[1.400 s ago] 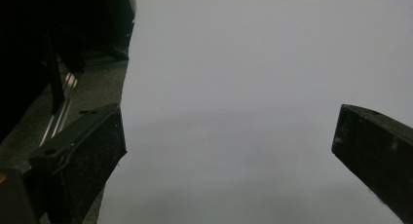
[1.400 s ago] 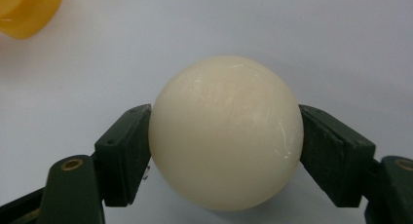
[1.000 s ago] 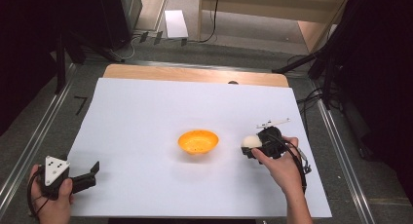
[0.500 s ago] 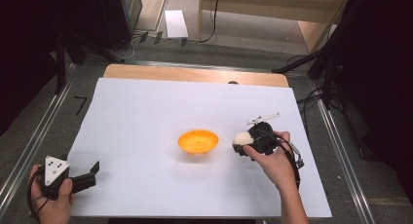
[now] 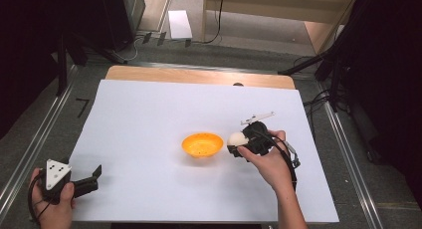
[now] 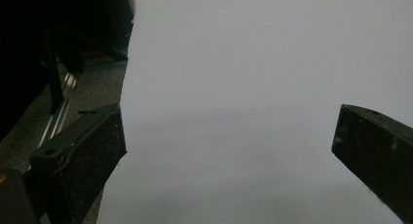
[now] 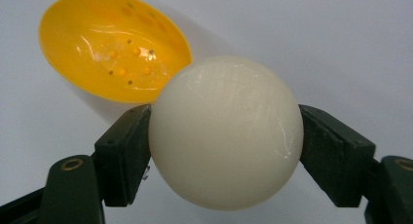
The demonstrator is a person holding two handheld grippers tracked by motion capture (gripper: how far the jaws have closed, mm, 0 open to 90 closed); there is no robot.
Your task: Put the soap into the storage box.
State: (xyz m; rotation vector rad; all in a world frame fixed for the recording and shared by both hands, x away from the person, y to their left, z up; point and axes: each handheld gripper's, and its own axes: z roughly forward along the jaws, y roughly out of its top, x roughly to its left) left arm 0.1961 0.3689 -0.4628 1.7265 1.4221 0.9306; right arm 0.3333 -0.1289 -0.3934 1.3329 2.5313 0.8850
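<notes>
right gripper view shows the right gripper [image 7: 225, 151] pinching a white ball [image 7: 225, 132] just beside the orange bowl [image 7: 113, 44]; the left gripper [image 6: 229, 151] rests spread on the white sheet [image 6: 253, 63].

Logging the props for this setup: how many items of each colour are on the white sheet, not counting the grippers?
Orange bowl: 1
White ball, held in the right gripper: 1
Total: 2
</notes>
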